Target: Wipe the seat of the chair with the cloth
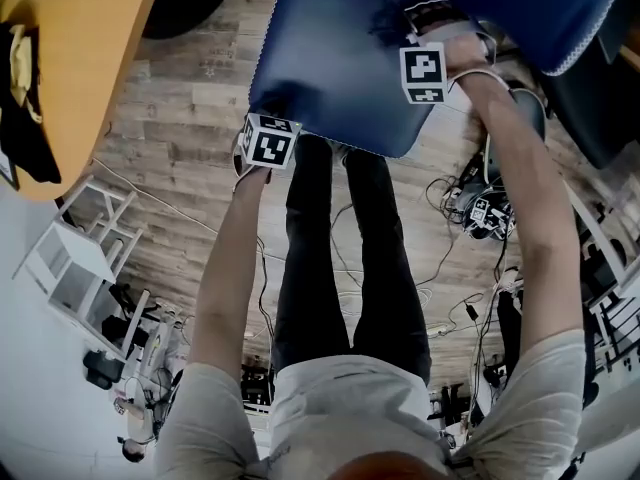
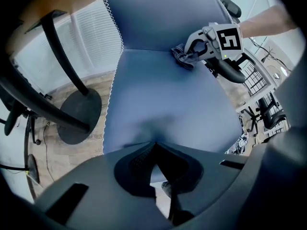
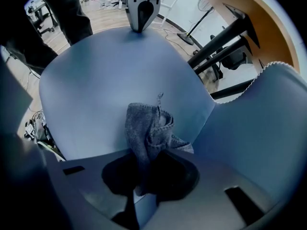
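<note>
From my seat at the far end, the leftmost thing in the head view is the orange tabletop [image 1: 70,58], off to the side over the wood floor [image 1: 190,138] and not part of the job. Next comes the left tool [image 2: 153,146], clenched with nothing between its jaws. Its tip sits at the front edge of the seat [image 3: 105,80] and appears to press on it, which I read as bracing the chair. The seat is a wide, smooth blue surface with a zigzag trim, and I see no obvious dirt on it. Further right, the right tool [image 3: 147,159] is clamped on the cloth [image 3: 146,126], a grey towel bunched into a wad that sticks out past the jaws and lies on the rear of the seat, near where the back [image 3: 259,128] rises. The cloth looks light, soft and limp, so I expect it to fold and trail rather than push. The hold on its gathered middle suits me, since it leaves a pad of fabric under the jaws to take the pressure. I judge wiping is under way with most of the seat left to cover. The main risk is the jaws scraping the seat if the wad rolls aside.
</note>
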A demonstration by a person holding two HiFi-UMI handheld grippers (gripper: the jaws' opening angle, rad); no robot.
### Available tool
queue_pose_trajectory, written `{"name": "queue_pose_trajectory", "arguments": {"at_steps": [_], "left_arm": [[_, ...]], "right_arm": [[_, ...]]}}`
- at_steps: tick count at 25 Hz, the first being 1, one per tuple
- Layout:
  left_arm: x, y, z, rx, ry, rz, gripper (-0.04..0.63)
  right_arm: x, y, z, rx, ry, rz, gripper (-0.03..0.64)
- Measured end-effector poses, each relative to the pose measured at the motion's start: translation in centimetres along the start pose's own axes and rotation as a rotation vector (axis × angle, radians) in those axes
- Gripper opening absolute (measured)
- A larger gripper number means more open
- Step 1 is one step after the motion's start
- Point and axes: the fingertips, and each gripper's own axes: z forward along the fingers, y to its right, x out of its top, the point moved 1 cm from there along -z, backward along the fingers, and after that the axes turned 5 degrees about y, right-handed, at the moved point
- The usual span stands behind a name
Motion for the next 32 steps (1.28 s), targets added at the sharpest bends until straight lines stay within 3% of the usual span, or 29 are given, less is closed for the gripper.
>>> {"name": "queue_pose_trajectory", "arguments": {"at_steps": [8, 16, 19, 22, 24, 32], "left_arm": [[0.3, 0.2, 0.2, 0.009, 0.03, 0.031, 0.029], [0.0, 0.3, -0.1, 0.026, 0.007, 0.038, 0.029], [0.1, 0.3, -0.1, 0.029, 0.023, 0.051, 0.029], [0.2, 0.2, 0.0, 0.03, 0.036, 0.05, 0.029], [0.4, 0.2, 0.0, 0.028, 0.035, 0.054, 0.029], [0.1, 0.6, -0.1, -0.085, -0.012, 0.065, 0.029]], "right_arm": [[-2.5, -3.2, -1.1, 0.007, -0.038, 0.092, 0.072], [-3.9, -6.4, -2.2, 0.037, -0.056, 0.282, 0.072], [-4.1, -7.6, -2.8, 0.037, -0.069, 0.474, 0.072], [-3.3, -9.2, -3.3, 0.042, -0.068, 0.819, 0.072], [-2.4, -10.2, -3.6, 0.039, -0.074, 0.975, 0.072], [-2.0, -10.6, -3.7, 0.011, -0.157, 1.348, 0.072]]}}
